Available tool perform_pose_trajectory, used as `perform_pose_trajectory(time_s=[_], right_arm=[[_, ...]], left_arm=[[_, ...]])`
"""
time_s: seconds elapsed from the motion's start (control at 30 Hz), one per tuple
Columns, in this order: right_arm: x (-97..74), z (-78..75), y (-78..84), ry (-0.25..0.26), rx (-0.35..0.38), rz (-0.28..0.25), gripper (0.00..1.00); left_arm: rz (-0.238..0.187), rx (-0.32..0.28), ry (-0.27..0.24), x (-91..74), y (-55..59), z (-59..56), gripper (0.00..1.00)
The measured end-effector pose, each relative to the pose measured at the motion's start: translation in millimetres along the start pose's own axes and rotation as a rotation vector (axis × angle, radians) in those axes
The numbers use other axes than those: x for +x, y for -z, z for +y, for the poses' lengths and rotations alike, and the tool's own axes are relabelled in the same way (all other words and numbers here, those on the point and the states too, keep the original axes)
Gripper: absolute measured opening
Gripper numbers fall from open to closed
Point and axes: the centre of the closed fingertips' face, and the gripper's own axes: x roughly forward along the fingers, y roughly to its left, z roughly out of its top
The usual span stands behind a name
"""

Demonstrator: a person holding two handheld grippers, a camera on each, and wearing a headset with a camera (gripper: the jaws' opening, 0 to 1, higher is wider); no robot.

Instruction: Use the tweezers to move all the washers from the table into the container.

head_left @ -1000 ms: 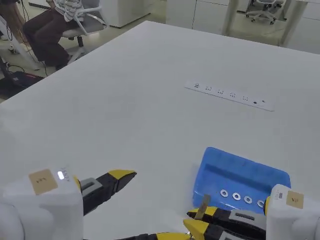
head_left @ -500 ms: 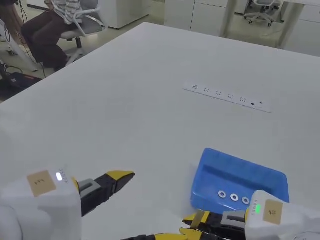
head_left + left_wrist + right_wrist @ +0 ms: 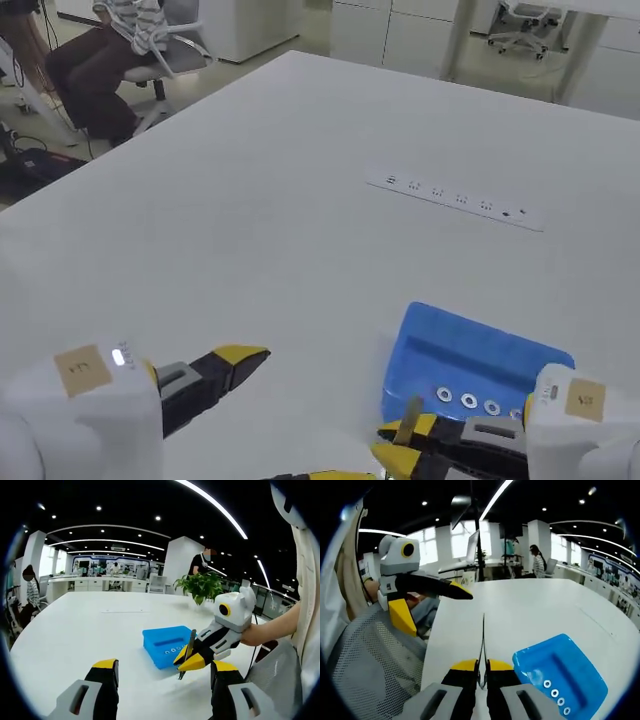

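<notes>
washers (image 3: 467, 400) in container (image 3: 470, 340), tweezers (image 3: 408, 420) just before it, power strip (image 3: 455, 198) behind, on table (image 3: 250, 220)

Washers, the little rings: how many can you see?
4, in a row inside the blue container: first washer, second washer, third washer, fourth washer. Others may be hidden.

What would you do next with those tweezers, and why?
Probably lay the tweezers, pinched in the right tongs, down on the table: the washers in view all sit inside the blue container.
</notes>
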Motion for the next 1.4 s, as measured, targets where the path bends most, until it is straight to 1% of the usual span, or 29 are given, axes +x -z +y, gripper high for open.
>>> perform_pose_trajectory(time_s=[0.03, 0.1, 0.17, 0.23, 0.33, 0.37, 0.43, 0.57, 0.7, 0.8, 1.07, 1.4], right_arm=[[-3.3, -3.3, -5.5, 0.007, 0.029, -0.024, 0.03], [-8.7, -9.6, -12.4, 0.020, 0.064, -0.053, 0.03], [-13.1, -14.7, -17.1, 0.027, 0.088, -0.073, 0.03], [-19.2, -22.0, -24.3, 0.041, 0.119, -0.106, 0.03], [-24.2, -29.8, -30.6, 0.051, 0.174, -0.146, 0.03], [-26.4, -34.7, -31.9, 0.054, 0.199, -0.162, 0.03], [-29.2, -42.8, -32.6, 0.062, 0.227, -0.175, 0.03], [-32.9, -57.7, -35.9, 0.077, 0.251, -0.192, 0.03], [-31.8, -70.2, -36.6, 0.093, 0.256, -0.192, 0.03], [-22.8, -81.4, -31.0, 0.113, 0.231, -0.170, 0.03], [-7.6, -87.2, -23.2, 0.121, 0.176, -0.129, 0.03], [4.5, -97.4, -13.0, 0.138, 0.167, -0.097, 0.03]], left_arm=[[0.000, 0.000, 0.001, 0.0, 0.0, -0.2, 0.76], [0.001, 0.001, 0.002, 0.2, 0.1, -0.6, 0.76], [0.000, 0.001, 0.003, 0.3, -0.1, -0.7, 0.76], [0.000, 0.001, 0.003, 0.2, -0.1, -0.8, 0.76], [-0.003, 0.001, 0.002, 0.2, -0.5, -0.8, 0.76], [-0.003, 0.001, 0.001, 0.1, -0.5, -0.6, 0.76], [-0.006, -0.002, 0.000, -0.1, -0.8, -0.3, 0.76], [-0.009, -0.004, -0.004, -0.4, -1.2, 0.6, 0.76], [-0.009, -0.006, -0.005, -0.4, -1.1, 0.9, 0.76], [-0.007, -0.007, -0.003, 0.0, -0.8, 0.2, 0.76], [-0.005, -0.009, -0.003, 0.1, -0.6, 0.5, 0.75], [-0.004, -0.009, -0.002, 0.0, -0.4, 0.3, 0.75]])
